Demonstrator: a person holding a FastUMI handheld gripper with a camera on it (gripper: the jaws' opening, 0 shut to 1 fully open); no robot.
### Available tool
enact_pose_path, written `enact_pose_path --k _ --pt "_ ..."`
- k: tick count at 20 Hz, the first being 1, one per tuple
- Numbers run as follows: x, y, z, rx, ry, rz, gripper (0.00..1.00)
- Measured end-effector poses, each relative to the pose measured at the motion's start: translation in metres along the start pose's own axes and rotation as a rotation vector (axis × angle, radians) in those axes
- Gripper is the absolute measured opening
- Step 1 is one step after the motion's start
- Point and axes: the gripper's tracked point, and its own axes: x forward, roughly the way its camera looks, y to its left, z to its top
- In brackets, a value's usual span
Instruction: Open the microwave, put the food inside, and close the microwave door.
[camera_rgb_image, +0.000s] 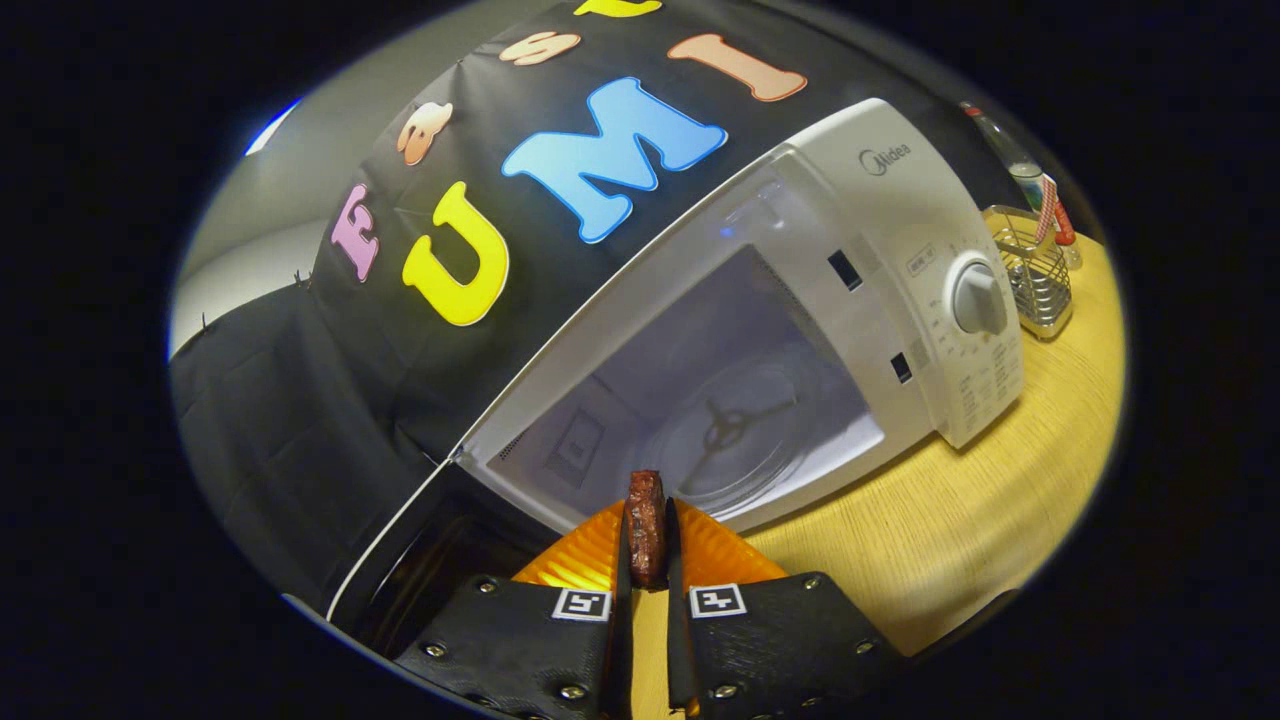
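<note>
My gripper (647, 508) is shut on a dark reddish-brown piece of food (646, 530), which stands upright between both fingers. Just beyond the fingers is the white microwave (880, 200), standing on a wooden table (950, 520). Its door (410, 560) is swung wide open to the left of the fingers. The lit cavity faces me, with the round glass turntable (735, 440) lying bare on its floor. The food is held just in front of the cavity's lower front edge. The microwave's control panel carries a round dial (978, 298).
A wire basket (1035, 270) stands on the table to the right of the microwave, with a bottle (1015, 160) behind it. The booth's black cloth wall hangs behind and to the left of the microwave.
</note>
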Motion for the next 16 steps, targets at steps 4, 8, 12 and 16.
enact_pose_path --k 4,8,12,16 --pt "0.038 -0.003 0.0 -0.001 -0.039 -0.001 0.14" --pt "0.069 -0.011 0.002 0.018 -0.087 -0.023 0.14" --pt "0.087 -0.021 0.011 0.059 -0.124 -0.043 0.14" --pt "0.094 -0.046 0.025 -0.014 -0.172 -0.162 0.19"
